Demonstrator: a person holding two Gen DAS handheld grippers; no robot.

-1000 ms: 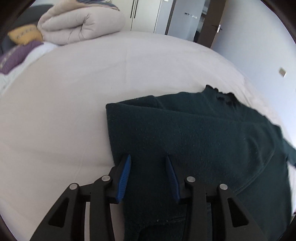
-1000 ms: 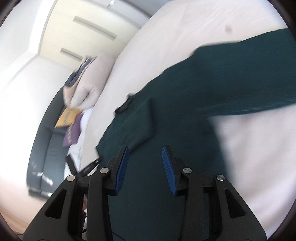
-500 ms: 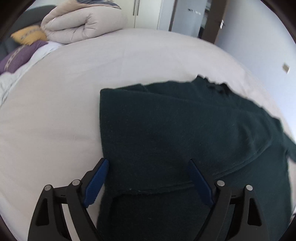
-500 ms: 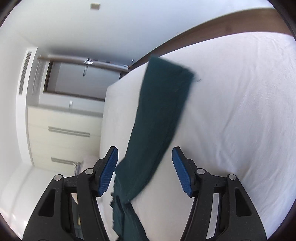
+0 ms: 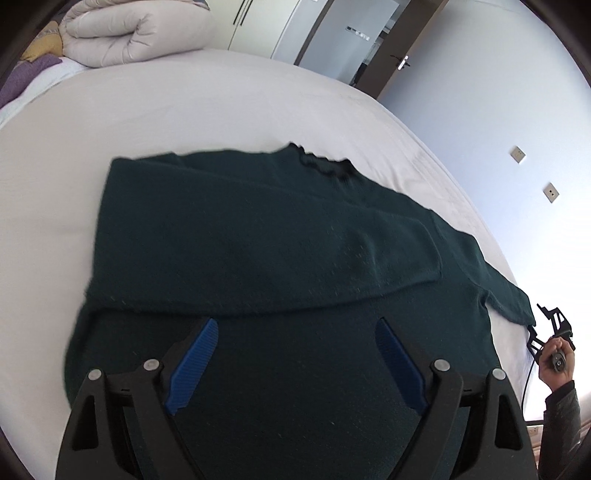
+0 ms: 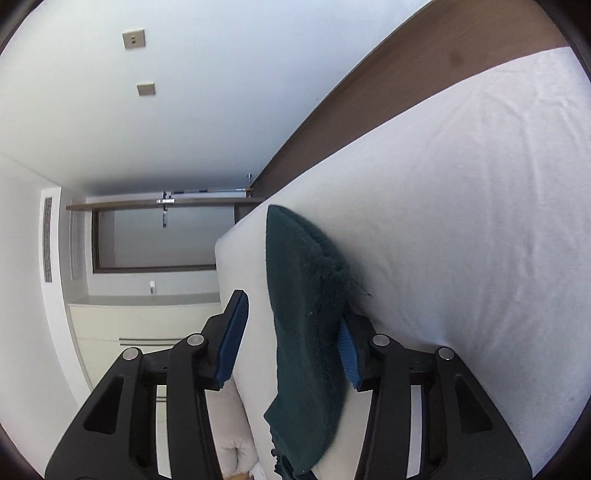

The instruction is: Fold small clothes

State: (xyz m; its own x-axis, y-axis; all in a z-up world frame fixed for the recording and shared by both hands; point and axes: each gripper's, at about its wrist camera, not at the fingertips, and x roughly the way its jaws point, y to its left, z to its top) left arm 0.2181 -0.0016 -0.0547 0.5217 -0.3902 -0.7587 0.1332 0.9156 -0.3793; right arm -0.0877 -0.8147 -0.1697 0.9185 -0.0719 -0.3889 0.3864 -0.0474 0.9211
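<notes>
Dark green knit covers most of the white bed: the sweater lies spread flat, its near-left sleeve already folded across the body, its collar toward the far edge and its other sleeve trailing off to the right. Far left, at the head of the bed, a rolled beige duvet sits beside purple and yellow cushions.

The left gripper hangs over the sweater's lower body, its blue-padded jaws spread wide and holding nothing; whether the tips brush the knit cannot be told. A folded edge of the garment runs crosswise just beyond the tips.

Further right, at the bed's edge, the person's right hand grips the handle of the other tool. The right gripper is turned on its side against the mattress, its jaws parted fairly wide, with the loose sleeve end lying between them. The cloth rests against the pad on the mattress side and covers part of it; the other pad stands clear of the fabric, so nothing is clamped. Behind it are a pale wall with two switch plates and a doorway.
</notes>
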